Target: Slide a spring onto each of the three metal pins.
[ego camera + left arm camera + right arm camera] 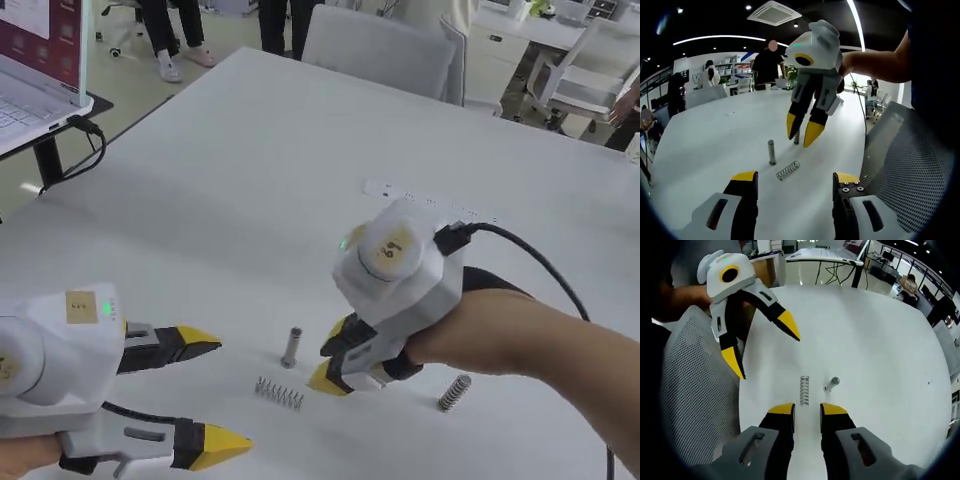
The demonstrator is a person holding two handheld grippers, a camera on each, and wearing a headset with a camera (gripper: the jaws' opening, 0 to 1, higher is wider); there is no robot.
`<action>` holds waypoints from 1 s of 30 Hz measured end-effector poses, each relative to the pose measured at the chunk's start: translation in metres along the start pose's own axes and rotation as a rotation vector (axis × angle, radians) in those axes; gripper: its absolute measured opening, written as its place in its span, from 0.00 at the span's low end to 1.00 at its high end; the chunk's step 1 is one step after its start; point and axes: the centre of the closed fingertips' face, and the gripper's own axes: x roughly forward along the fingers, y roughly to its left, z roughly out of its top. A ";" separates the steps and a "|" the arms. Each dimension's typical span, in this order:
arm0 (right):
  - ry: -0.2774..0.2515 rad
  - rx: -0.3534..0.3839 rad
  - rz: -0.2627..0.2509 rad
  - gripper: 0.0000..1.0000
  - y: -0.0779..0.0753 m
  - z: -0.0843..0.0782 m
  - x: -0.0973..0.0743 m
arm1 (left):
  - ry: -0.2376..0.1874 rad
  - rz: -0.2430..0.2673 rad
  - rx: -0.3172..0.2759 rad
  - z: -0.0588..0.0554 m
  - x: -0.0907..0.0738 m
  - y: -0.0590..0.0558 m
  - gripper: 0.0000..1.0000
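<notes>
Right gripper point(806, 410), jaws narrowly parted and empty, hangs by the spring point(804, 389) toward the near edge of the tabletop point(865, 340); we judge a skewed pinch could flick it away.

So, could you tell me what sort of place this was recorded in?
Most likely an open-plan office or lab workspace. There is a large white table with a laptop beside it, a mesh office chair, and a ceiling air vent with strip lighting.
</notes>
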 end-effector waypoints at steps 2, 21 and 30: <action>0.007 0.007 0.015 0.17 0.003 -0.001 0.008 | 0.000 0.002 -0.003 -0.001 -0.001 0.000 0.55; 0.048 0.040 0.022 0.14 0.001 -0.011 0.046 | 0.000 0.003 -0.007 -0.003 -0.002 0.002 0.54; 0.061 0.033 0.027 0.14 0.003 -0.012 0.053 | 0.000 0.010 -0.011 -0.005 -0.004 0.006 0.53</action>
